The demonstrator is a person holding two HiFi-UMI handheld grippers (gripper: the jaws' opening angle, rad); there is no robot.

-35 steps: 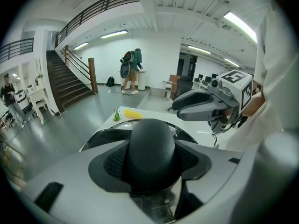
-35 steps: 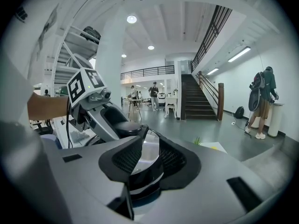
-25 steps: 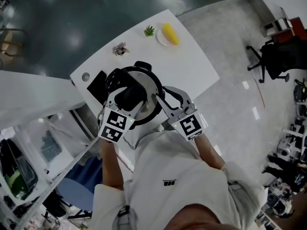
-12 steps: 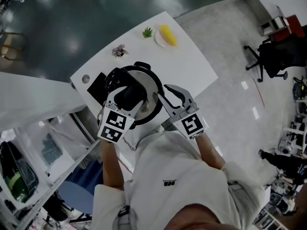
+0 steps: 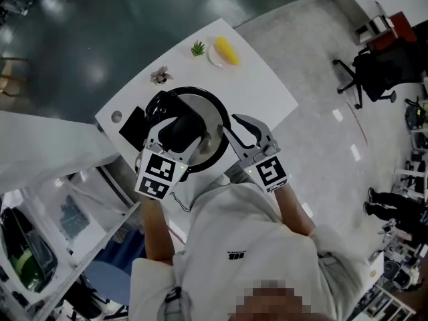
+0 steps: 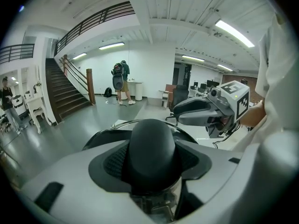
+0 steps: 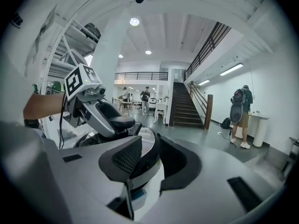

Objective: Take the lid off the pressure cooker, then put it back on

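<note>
Clamping the black knob (image 6: 152, 148) of the lid (image 5: 207, 112) with the left gripper (image 5: 176, 129). Pinching its rim (image 7: 152, 154) in the right gripper (image 5: 244, 127), just beside the left.

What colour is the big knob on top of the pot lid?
Black. The knob on the lid shows best in the left gripper view.

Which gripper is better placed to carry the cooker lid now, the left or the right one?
Left. The left gripper is closed on the knob at the centre of the lid, while the right gripper only has the rim between its jaws.
</note>
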